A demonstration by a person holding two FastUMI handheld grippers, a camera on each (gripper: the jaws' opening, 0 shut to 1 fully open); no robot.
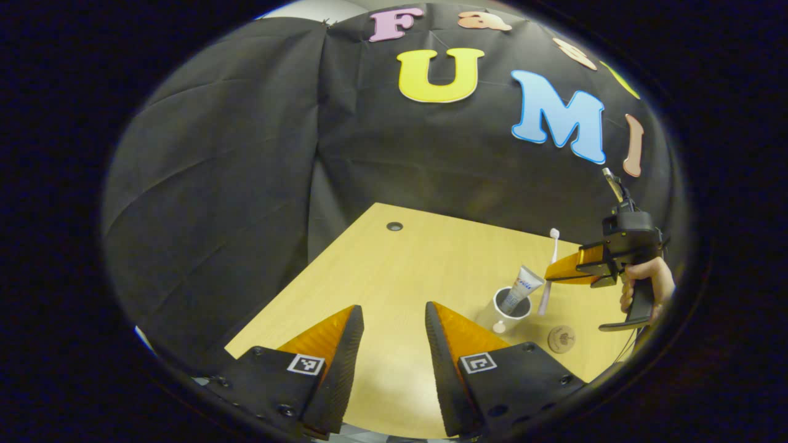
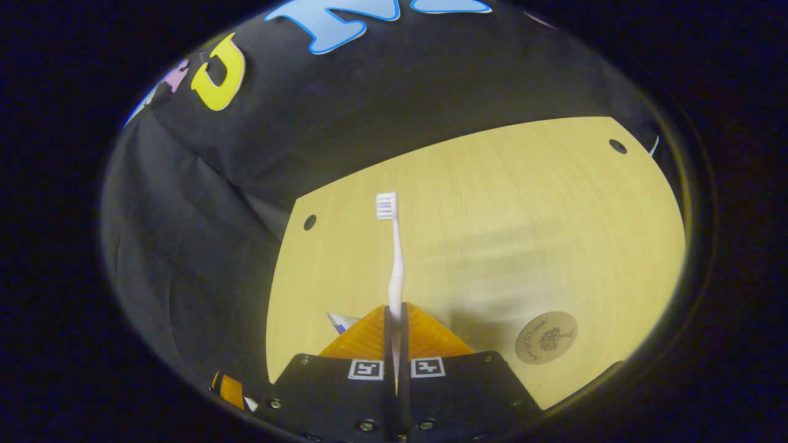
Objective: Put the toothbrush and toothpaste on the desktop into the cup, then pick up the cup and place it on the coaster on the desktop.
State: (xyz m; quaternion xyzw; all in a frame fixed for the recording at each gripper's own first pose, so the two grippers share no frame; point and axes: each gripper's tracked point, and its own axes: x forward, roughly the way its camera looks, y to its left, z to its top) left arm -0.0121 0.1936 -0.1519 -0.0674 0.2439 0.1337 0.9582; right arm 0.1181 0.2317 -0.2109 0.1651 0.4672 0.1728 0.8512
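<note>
In the left gripper view a white cup stands on the wooden desk with the toothpaste tube leaning in it. Just right of the cup, the right gripper, held by a hand, grips a white toothbrush upright, its lower end beside the cup's rim. A round coaster lies in front of that. My left gripper hovers open over the near desk, holding nothing. In the right gripper view my right gripper is shut on the toothbrush, bristles up, with the coaster at the right.
The desk has small dark holes near its far corners, one also at the back in the left gripper view. Black cloth walls close in behind and to the left. A bit of the toothpaste tube peeks out beside the right fingers.
</note>
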